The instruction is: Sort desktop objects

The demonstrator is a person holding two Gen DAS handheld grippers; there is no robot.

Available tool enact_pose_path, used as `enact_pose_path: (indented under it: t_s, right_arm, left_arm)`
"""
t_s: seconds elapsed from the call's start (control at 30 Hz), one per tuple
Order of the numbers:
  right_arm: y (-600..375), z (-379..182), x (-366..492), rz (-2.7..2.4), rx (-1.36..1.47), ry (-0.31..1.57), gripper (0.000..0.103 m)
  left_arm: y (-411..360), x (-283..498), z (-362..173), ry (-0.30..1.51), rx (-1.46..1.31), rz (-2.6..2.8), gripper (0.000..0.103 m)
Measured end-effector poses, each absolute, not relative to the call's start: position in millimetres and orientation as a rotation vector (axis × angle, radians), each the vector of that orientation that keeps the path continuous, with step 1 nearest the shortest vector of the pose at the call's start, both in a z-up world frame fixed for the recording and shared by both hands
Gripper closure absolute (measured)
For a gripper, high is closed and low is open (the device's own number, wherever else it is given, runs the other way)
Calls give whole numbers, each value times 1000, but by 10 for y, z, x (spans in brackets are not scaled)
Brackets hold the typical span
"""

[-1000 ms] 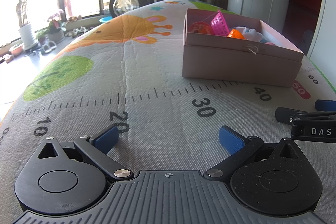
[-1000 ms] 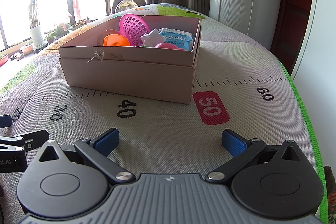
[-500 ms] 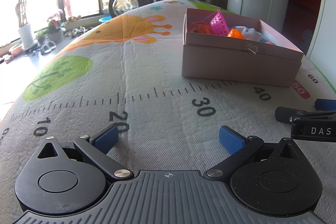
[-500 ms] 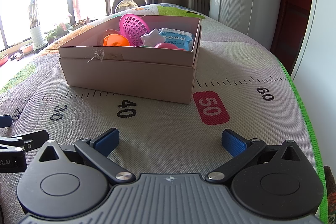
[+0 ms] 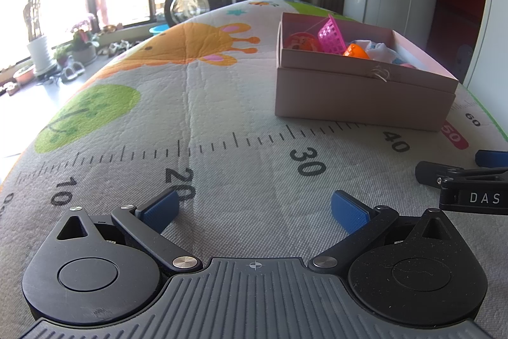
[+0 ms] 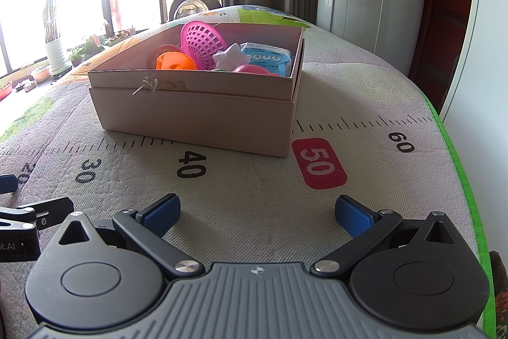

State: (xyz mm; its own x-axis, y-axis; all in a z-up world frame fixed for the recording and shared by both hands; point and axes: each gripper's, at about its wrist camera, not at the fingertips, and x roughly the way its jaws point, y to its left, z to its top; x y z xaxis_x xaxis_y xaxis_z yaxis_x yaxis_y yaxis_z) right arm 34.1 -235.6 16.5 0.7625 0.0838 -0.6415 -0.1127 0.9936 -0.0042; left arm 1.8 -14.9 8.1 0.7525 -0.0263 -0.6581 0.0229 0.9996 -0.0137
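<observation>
Sunny room, play mat [image 5: 222,116] | toys in box [image 6: 197,113] | left claw [image 5: 254,212] wide, empty | right claw [image 6: 257,212] wide, empty | risk: claws may bump, sitting near each other

Printed ruler mat [image 5: 222,104] carries pink cardboard box [image 6: 203,113]; nothing else lies on mat.

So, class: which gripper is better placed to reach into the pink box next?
Right gripper: open and empty, the pink box lies straight ahead of it. From the left gripper, the box sits off to the right.
</observation>
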Motion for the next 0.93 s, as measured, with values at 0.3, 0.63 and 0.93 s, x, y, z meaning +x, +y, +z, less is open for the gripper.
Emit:
enact_pose_path:
  t_s: [0.3,0.63,0.93]
  right_arm:
    - [-2354,165,341,107,-43,695,0]
    - [-2355,163,340,107,-43,695,0]
    - [-2356,163,339,107,-43,695,0]
  left_arm:
    - [-147,20,78,719,0,-25,0]
    - [-158,8,74,724,1,-24,0]
    - [-152,13,87,730,5,-23,0]
